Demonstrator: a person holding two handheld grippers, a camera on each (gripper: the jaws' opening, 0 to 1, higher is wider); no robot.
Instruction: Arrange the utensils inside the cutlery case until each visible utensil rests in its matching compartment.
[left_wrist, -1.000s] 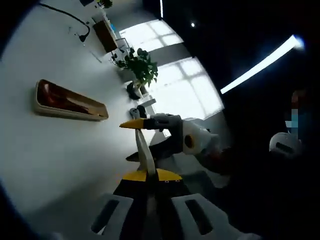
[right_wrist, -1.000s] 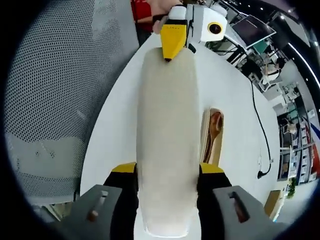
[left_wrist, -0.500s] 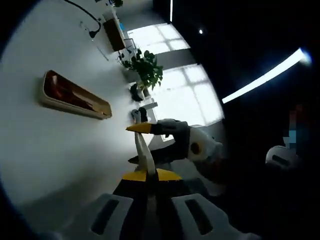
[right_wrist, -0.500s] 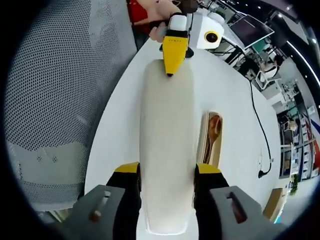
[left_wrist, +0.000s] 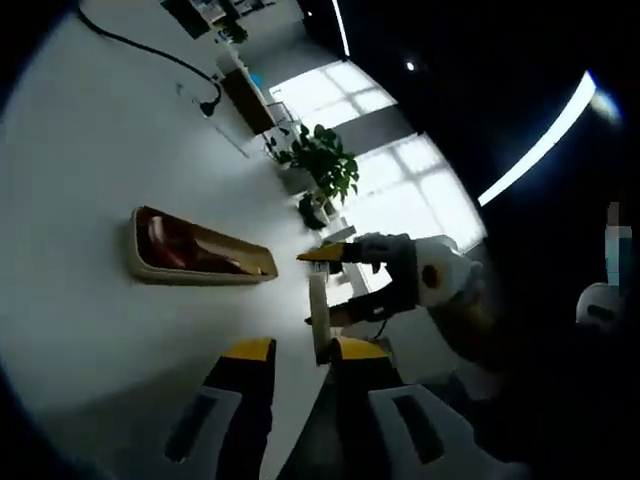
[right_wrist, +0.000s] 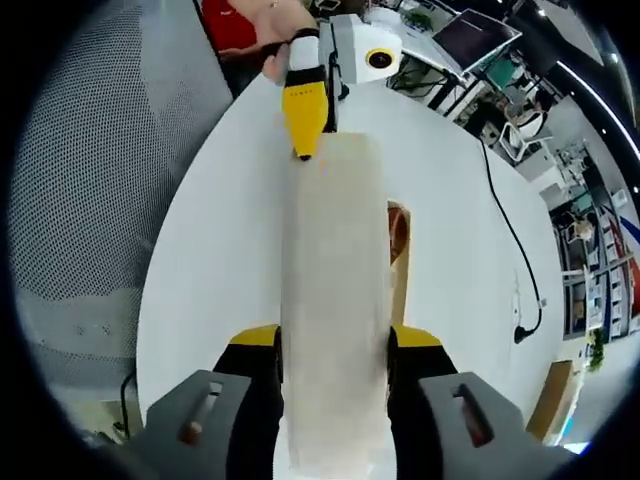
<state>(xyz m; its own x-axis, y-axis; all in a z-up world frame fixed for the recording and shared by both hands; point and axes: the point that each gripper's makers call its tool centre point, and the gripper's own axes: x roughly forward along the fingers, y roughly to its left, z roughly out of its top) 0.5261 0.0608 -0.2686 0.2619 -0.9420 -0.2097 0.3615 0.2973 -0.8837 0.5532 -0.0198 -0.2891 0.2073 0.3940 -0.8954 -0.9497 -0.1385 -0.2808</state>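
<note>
Cream case lid (right_wrist: 335, 300) raised; wooden tray (left_wrist: 195, 255) on table.

Potted plant (left_wrist: 325, 170) by windows, black cable (right_wrist: 505, 235) on white table (right_wrist: 230, 230).

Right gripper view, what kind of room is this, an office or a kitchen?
Probably an office or lab, not a kitchen: a white table with a power cable, desks with monitors behind, a mesh chair alongside, and a potted plant by large windows.
</note>
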